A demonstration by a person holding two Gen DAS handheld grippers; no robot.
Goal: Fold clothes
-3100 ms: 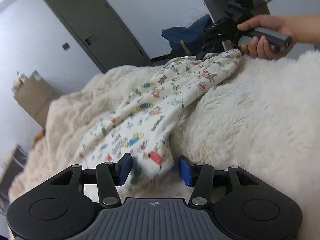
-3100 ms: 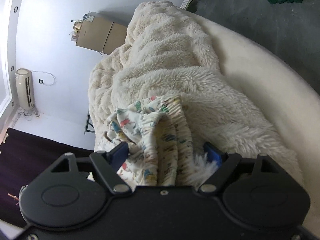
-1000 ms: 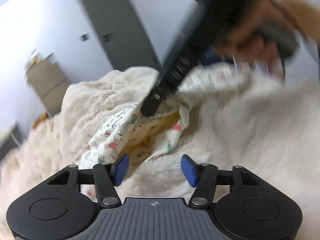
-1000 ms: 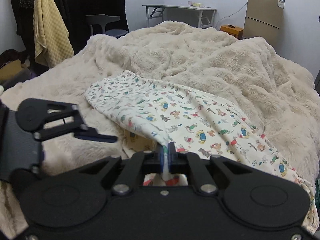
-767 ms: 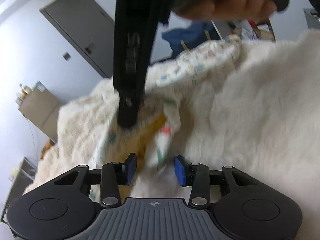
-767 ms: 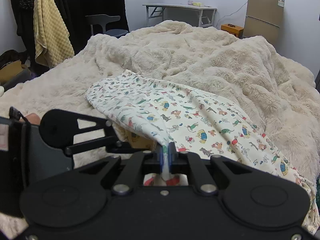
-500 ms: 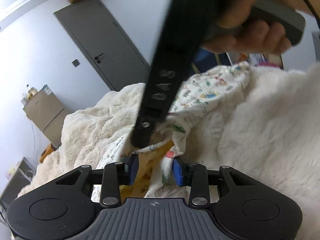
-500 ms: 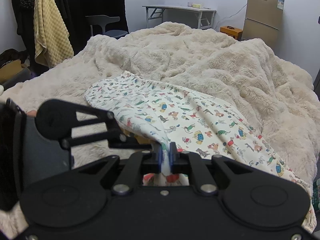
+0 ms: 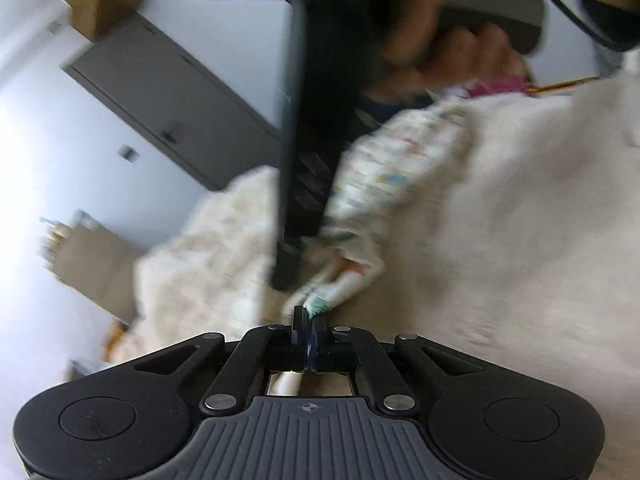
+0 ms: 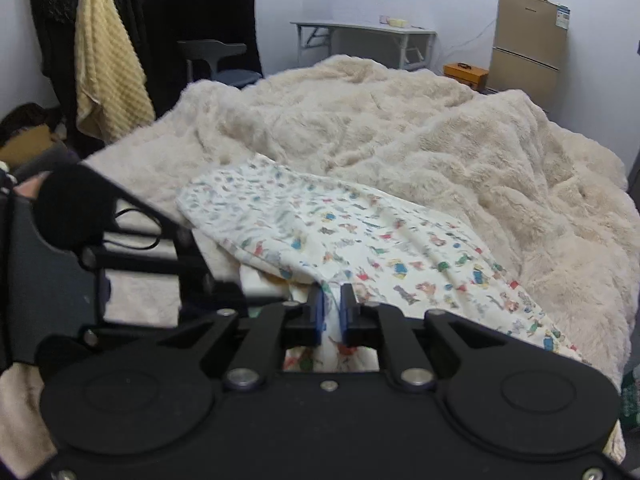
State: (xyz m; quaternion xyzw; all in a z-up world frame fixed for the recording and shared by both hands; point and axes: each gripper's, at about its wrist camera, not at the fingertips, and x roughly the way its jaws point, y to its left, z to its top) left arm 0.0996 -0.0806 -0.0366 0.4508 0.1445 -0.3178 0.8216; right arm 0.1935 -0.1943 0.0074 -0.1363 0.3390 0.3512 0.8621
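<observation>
A cream garment (image 10: 360, 248) printed with small coloured figures lies on a fluffy cream blanket (image 10: 400, 120). My right gripper (image 10: 330, 312) has a fold of its near edge between the blue pads; the jaws are opening slightly and the cloth still fills the gap. My left gripper (image 9: 308, 320) is shut on a bunched corner of the same garment (image 9: 400, 168). In the blurred left wrist view the right gripper's black body (image 9: 308, 160) and the hand (image 9: 440, 40) holding it hang close above. The left gripper's frame (image 10: 80, 220) shows at the left of the right wrist view.
The blanket (image 9: 520, 240) covers the whole bed. Beyond it stand a fridge (image 10: 524, 52), a white table (image 10: 360, 32), a chair (image 10: 216, 60) and an orange box (image 10: 466, 72). A yellow towel (image 10: 104, 60) hangs at the left. A grey door (image 9: 160, 96) is behind.
My left jaws have closed onto the garment's corner and the hand has risen and rolled a little. The right pads have parted slightly around their fold.
</observation>
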